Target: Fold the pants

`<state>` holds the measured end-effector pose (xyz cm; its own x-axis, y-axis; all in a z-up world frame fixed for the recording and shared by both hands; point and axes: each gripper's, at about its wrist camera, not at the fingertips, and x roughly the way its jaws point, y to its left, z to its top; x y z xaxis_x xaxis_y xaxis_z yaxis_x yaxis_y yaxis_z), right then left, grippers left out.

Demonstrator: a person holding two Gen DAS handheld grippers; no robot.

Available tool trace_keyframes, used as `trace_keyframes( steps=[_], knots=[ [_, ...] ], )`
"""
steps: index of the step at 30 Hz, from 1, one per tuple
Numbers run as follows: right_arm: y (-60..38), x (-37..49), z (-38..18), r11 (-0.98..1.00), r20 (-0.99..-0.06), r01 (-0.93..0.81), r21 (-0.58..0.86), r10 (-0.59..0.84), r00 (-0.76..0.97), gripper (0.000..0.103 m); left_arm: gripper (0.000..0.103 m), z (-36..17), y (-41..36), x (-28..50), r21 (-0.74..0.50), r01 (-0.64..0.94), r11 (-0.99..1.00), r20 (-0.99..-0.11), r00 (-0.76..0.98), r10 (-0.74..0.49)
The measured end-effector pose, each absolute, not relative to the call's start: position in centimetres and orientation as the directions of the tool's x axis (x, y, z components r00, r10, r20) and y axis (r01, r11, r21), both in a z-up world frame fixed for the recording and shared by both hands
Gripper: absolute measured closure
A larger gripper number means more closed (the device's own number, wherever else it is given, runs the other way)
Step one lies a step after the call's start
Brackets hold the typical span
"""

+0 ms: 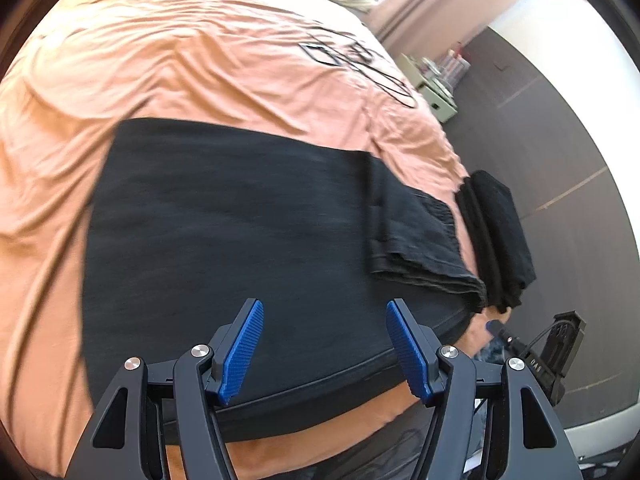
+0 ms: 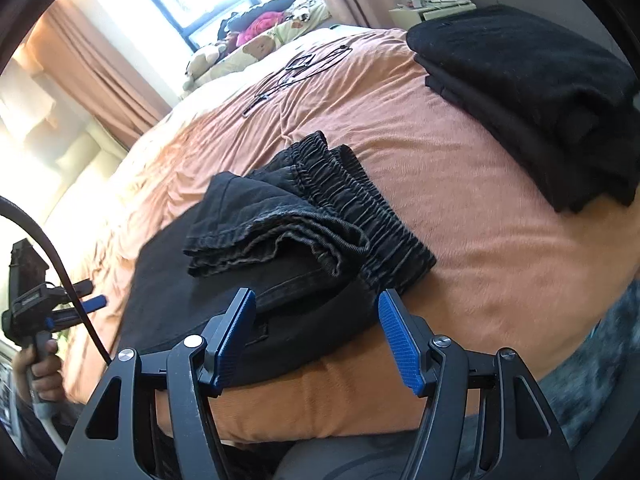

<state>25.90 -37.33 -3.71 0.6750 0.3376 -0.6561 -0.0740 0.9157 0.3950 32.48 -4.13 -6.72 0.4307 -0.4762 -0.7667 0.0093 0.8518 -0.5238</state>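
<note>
Dark washed-black pants (image 2: 304,216) with an elastic waistband lie folded into a small bundle on the bed; they also show in the left wrist view (image 1: 416,232). They rest on the right end of a flat black cloth (image 1: 224,240), which also shows in the right wrist view (image 2: 192,292). My left gripper (image 1: 324,348) is open and empty above the cloth's near edge. My right gripper (image 2: 316,336) is open and empty just in front of the folded pants. The left gripper shows at the left of the right wrist view (image 2: 86,304), held in a hand.
The bed has an orange sheet (image 1: 160,80). A stack of folded black clothes (image 2: 532,92) lies at the bed's right corner and also shows in the left wrist view (image 1: 496,236). Black cables (image 1: 360,60) lie further up the bed. Pillows and toys (image 2: 256,48) are by the window.
</note>
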Motion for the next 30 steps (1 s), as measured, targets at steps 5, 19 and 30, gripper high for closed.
trace_keyframes(
  steps=[5,19,30],
  knots=[
    [-36.3,27.6,-3.7,0.943,-0.685,-0.116,0.312,0.308,0.661,0.041,0.037,-7.6,-0.4,31.2,-0.514,-0.055,0.856,-0.781,0.442,-0.441],
    [-34.9,29.7,-3.9,0.969,-0.693,-0.160,0.190,0.248,0.677,0.090,0.037,-12.4,7.7,26.5,-0.475,-0.223,0.851,-0.836,0.416,-0.358],
    [-36.0,26.9,-1.4,0.972,-0.675,-0.151,0.183,0.235,0.699,0.093,0.037,-15.4,7.3,26.5,-0.480,-0.237,0.845,-0.853,0.352,-0.386]
  ],
)
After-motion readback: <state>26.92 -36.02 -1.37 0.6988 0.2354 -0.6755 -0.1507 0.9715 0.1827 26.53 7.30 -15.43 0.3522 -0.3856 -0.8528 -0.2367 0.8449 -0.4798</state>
